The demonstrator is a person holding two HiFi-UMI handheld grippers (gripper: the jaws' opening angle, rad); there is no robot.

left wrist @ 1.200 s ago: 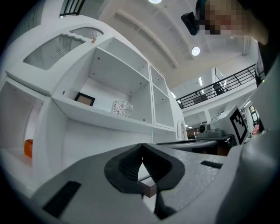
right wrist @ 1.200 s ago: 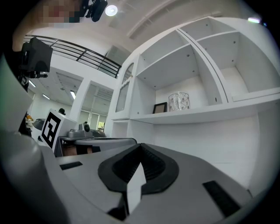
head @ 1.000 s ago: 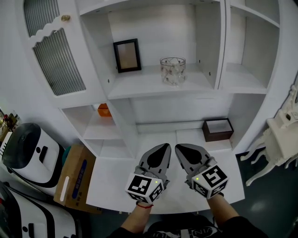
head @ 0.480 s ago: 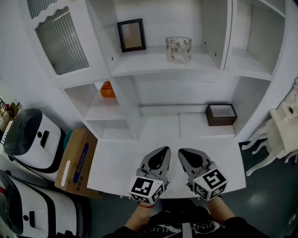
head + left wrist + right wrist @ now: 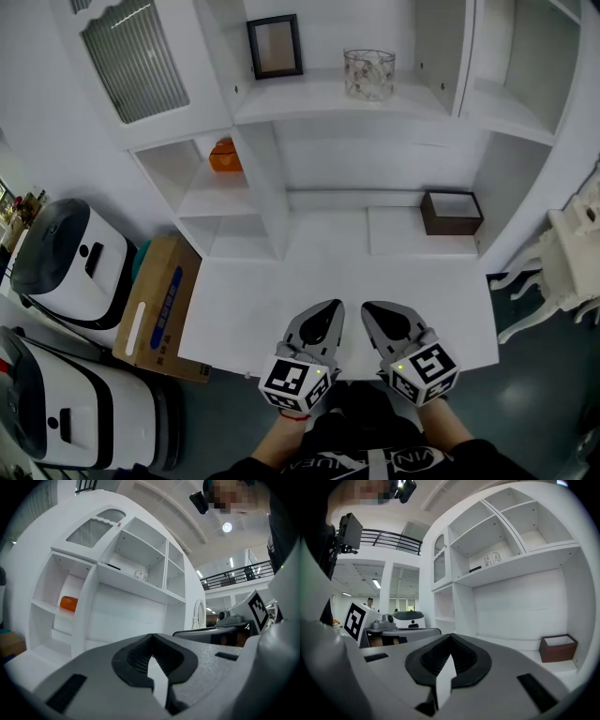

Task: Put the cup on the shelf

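Glass cup (image 5: 368,74) stands upright on the upper shelf (image 5: 309,98), to the right of a dark picture frame (image 5: 275,46) and apart from it. Left hand-held gripper (image 5: 328,311) and right hand-held gripper (image 5: 372,311) hang side by side over the near edge of the white table (image 5: 253,319), well below the cup. Each has its jaws pressed together on nothing. A brown box (image 5: 451,212) sits at the back right of the table.

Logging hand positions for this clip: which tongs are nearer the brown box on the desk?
Right. The right tongs sit at the desk front edge, with the brown box ahead and to their right; the left tongs lie beside them, farther left.
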